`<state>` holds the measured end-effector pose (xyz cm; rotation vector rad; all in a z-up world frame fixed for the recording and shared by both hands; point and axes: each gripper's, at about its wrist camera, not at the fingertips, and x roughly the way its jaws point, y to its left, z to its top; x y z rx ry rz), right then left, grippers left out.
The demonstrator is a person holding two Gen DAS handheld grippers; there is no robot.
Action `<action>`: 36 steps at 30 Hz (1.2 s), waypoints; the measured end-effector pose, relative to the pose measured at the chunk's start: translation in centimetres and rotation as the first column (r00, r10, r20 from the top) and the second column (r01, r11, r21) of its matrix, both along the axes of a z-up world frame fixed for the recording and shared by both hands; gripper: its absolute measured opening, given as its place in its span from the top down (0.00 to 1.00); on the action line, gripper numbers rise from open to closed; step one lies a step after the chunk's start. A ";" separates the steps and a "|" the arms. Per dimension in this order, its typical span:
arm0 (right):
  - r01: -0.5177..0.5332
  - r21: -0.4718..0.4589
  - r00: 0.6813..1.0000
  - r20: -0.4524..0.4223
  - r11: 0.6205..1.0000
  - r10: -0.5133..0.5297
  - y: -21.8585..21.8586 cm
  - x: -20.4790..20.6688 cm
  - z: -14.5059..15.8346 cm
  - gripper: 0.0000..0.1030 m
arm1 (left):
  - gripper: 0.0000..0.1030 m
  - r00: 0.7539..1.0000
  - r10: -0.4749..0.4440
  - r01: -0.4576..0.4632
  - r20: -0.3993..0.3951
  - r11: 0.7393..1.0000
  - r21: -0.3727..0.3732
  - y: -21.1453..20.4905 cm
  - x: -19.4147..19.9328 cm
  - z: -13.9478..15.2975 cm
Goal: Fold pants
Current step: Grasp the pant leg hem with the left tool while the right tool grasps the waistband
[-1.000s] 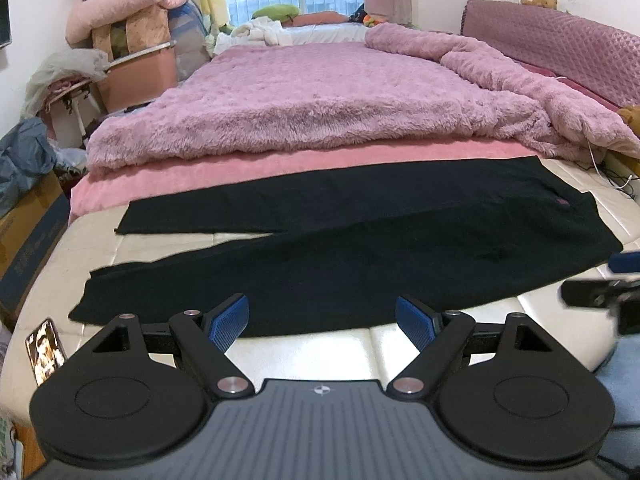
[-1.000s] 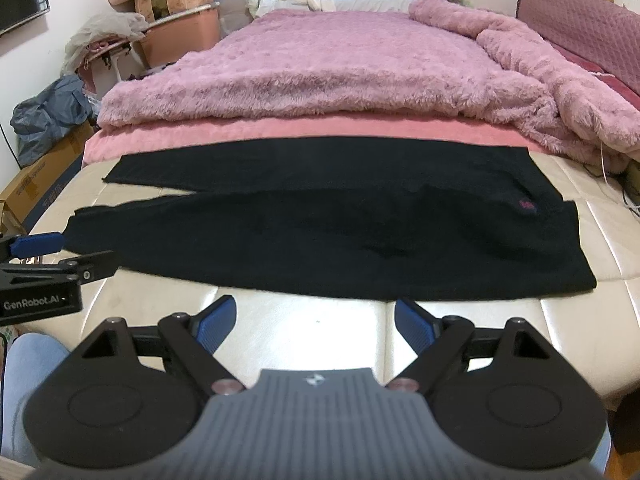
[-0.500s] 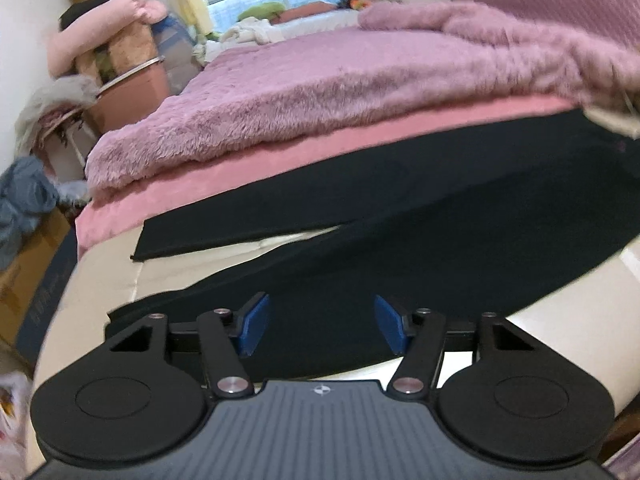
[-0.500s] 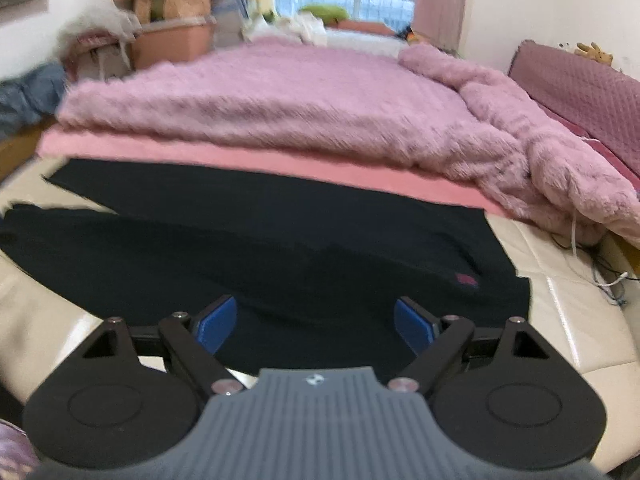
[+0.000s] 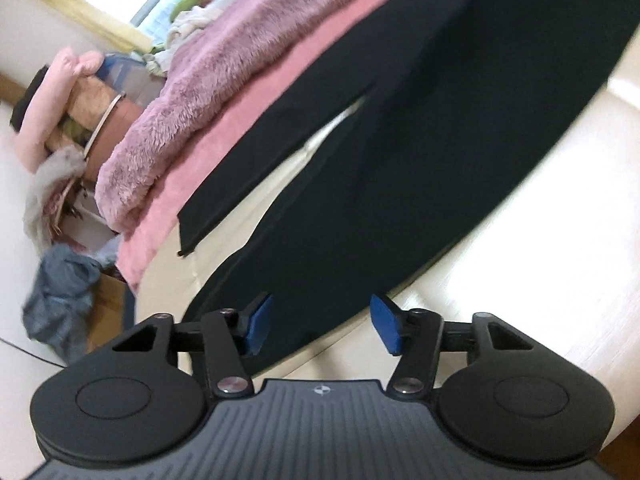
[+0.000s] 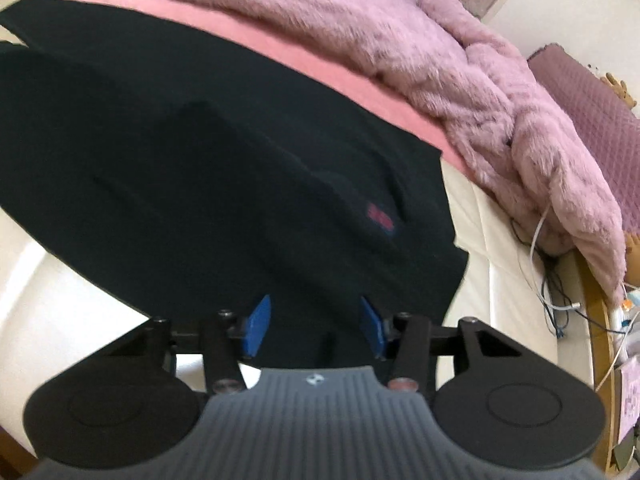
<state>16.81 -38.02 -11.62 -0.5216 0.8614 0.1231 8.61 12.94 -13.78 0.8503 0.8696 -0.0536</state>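
Observation:
Black pants (image 5: 400, 168) lie flat across the cream mattress (image 5: 520, 280), legs spread apart toward the left. My left gripper (image 5: 322, 326) is open, its blue pads just above the near leg's front edge near the hem. In the right wrist view the pants (image 6: 180, 168) show their waist end with a small red label (image 6: 380, 216). My right gripper (image 6: 314, 326) is open over the near edge of the waist part. Neither gripper holds cloth.
A fluffy pink blanket (image 6: 400, 40) and a pink sheet (image 5: 240, 128) lie behind the pants. Cables (image 6: 552, 272) hang at the bed's right side. Piled clothes and boxes (image 5: 68, 152) stand beyond the left end of the bed.
Both grippers have moved forward and down to the near edge of the pants, the left toward the leg end, the right toward the waist. Both stay open.

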 end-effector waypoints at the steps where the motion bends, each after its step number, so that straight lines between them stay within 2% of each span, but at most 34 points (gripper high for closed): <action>1: 0.007 0.001 1.000 -0.006 1.000 -0.007 -0.4 0.2 -0.1 0.56 | 0.42 1.000 0.003 -0.002 -0.008 1.000 0.018 0.4 0.2 -0.3; 3: 0.017 0.003 1.000 -0.010 1.000 -0.017 -1.1 0.2 -0.2 0.56 | 0.54 1.000 0.012 -0.011 -0.027 0.999 0.044 1.2 0.9 -0.7; 7: 0.044 0.028 0.999 -0.001 0.999 -0.044 -1.8 0.2 -0.1 0.55 | 0.56 0.996 -0.067 0.074 -0.060 0.990 0.116 1.1 0.5 -1.1; 9: 0.056 0.043 0.998 0.005 0.997 -0.057 -2.0 -0.1 0.0 0.54 | 0.59 0.989 -0.123 0.136 -0.088 0.977 0.165 0.8 -0.1 -1.6; 13: 0.052 0.044 0.999 0.005 0.998 -0.052 -2.3 -0.6 -0.2 0.53 | 0.59 0.958 -0.249 0.281 -0.144 0.920 0.273 0.2 -1.0 -2.6; 17: 0.060 0.038 0.998 0.008 0.997 -0.061 -3.0 -0.5 -0.3 0.53 | 0.58 0.923 -0.323 0.378 -0.207 0.858 0.347 -0.1 -0.6 -3.7; 18: 0.059 0.032 0.998 0.011 0.998 -0.059 -3.1 -0.6 -0.3 0.53 | 0.58 0.919 -0.328 0.389 -0.220 0.850 0.354 -0.1 -0.5 -3.9; 20: 0.039 0.012 0.999 0.010 0.999 -0.039 -3.2 -0.8 -0.4 0.53 | 0.59 0.925 -0.307 0.369 -0.224 0.867 0.335 0.1 0.1 -3.8; 22: -0.024 -0.038 1.000 0.002 0.999 0.024 -3.2 -1.1 -0.6 0.53 | 0.72 0.935 -0.270 0.330 -0.229 0.898 0.291 0.3 0.6 -3.6; 24: -0.125 -0.104 0.992 -0.022 0.987 0.123 -2.9 -1.7 -1.0 0.53 | 0.96 0.948 -0.218 0.273 -0.234 0.932 0.238 0.2 0.9 -3.2; 27: -0.257 -0.174 0.965 -0.092 0.951 0.244 -3.0 -2.6 -1.8 0.54 | 0.99 0.965 -0.157 0.202 -0.208 0.955 0.218 0.1 1.3 -3.2; 30: -0.373 -0.246 0.927 -0.139 0.894 0.349 -3.1 -3.2 -2.5 0.54 | 1.00 0.983 -0.046 0.072 -0.175 0.987 0.145 0.5 2.7 -2.4; 32: -0.417 -0.290 0.909 -0.151 0.861 0.389 -3.0 -3.3 -2.6 0.54 | 1.00 0.990 -0.007 0.028 -0.139 0.989 0.147 0.4 3.0 -2.2; 34: -0.468 -0.347 0.883 -0.166 0.813 0.438 -2.9 -3.6 -2.9 0.55 | 1.00 0.994 0.017 0.000 -0.105 0.987 0.162 -0.1 3.5 -1.8; 36: -0.498 -0.387 0.866 -0.181 0.776 0.466 -3.0 -3.9 -3.2 0.65 | 1.00 0.995 0.057 -0.046 -0.080 0.990 0.136 -0.1 3.8 -1.5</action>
